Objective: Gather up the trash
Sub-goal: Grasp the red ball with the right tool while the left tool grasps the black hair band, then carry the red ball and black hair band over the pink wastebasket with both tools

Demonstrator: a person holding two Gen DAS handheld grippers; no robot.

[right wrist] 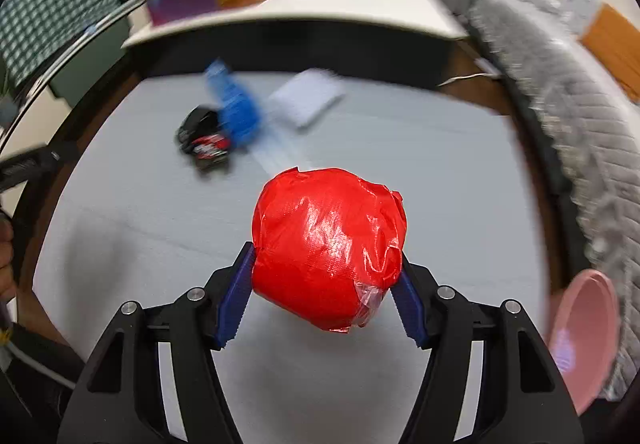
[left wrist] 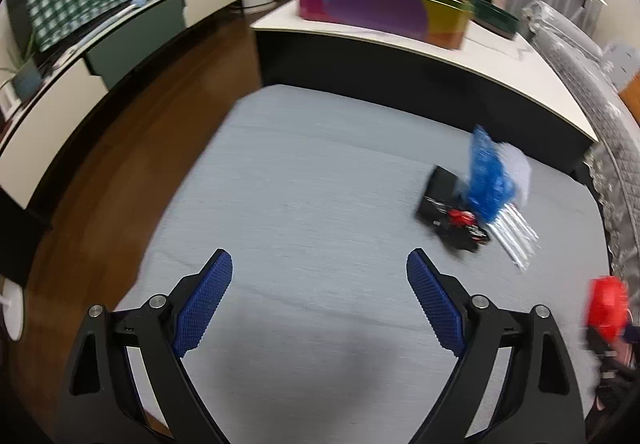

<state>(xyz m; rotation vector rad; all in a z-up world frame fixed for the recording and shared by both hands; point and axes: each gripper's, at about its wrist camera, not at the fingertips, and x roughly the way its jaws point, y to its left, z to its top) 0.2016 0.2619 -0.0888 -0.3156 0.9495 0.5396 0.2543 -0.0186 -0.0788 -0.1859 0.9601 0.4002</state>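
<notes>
My right gripper (right wrist: 326, 268) is shut on a red ball of crumpled tape (right wrist: 326, 248) and holds it above the grey mat (right wrist: 140, 228). The red ball also shows at the right edge of the left wrist view (left wrist: 606, 306). My left gripper (left wrist: 320, 276) is open and empty over the mat (left wrist: 320, 171). On the mat lie a blue crumpled wrapper (left wrist: 488, 179) (right wrist: 236, 107), a black and red packet (left wrist: 452, 215) (right wrist: 204, 141), a clear plastic piece (left wrist: 516, 232) and a white paper (right wrist: 308, 97).
A pink basin (right wrist: 584, 336) stands at the right by a grey quilted sofa (right wrist: 560, 83). A low white table (left wrist: 500, 55) with a colourful box (left wrist: 380, 9) lies behind the mat. Wooden floor (left wrist: 140, 131) and a TV cabinet (left wrist: 80, 67) are to the left.
</notes>
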